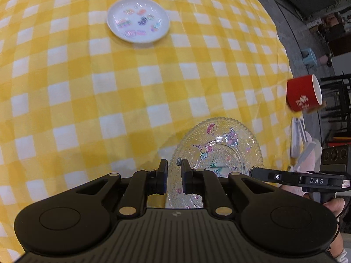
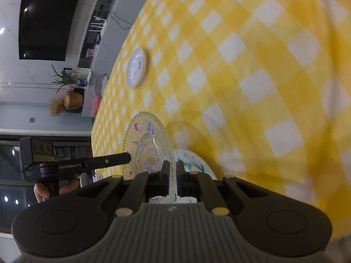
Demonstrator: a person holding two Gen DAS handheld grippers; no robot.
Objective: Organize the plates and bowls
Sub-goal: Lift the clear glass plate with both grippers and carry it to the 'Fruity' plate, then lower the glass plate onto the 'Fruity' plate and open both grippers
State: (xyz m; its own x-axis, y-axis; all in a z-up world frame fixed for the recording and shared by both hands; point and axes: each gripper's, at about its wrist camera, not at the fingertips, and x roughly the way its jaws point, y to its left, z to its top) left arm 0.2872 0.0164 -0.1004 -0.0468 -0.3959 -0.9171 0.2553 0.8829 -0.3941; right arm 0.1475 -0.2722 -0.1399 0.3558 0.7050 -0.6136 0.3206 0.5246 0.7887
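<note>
- Left claw point(image 1: 173, 176) clamped on the near rim of the clear glass plate point(image 1: 219, 151), one finger each side of the edge, at 6 o'clock in the left wrist view.
- Right claw point(image 2: 172, 178) likewise closed on the glass plate point(image 2: 147, 146), rim pinched between the two fingers, at 6 o'clock in the right wrist view.
- Glass plate: beaded texture, scalloped edge, cartoon figures printed in pink, purple and blue; nothing inside; tilted, held by both claws over the worktop point(image 1: 87, 92).
- Second patterned dish point(image 2: 193, 162) just behind the glass plate in the right wrist view, white with green marks, mostly hidden; contents impossible to tell.
- "DAS" readable in white on the black body of the other handheld device at 3 o'clock, left wrist view.
- "GenRobot.AI" readable on the other device's arm at 9 o'clock, right wrist view; smaller lines beneath too small to read.
- Red cup point(image 1: 303, 94) at 3 o'clock near the worktop's edge, white inside, white logo on the side too blurred to read; contents not visible.
- Yellow-and-white checked cloth across the worktop.
- White plate point(image 1: 138, 19) at 12 o'clock, well apart from the glass plate, flat on the cloth, carrying small coloured printed motifs; any lettering illegible; the same plate point(image 2: 136, 67) at 11 o'clock in the right wrist view.
</note>
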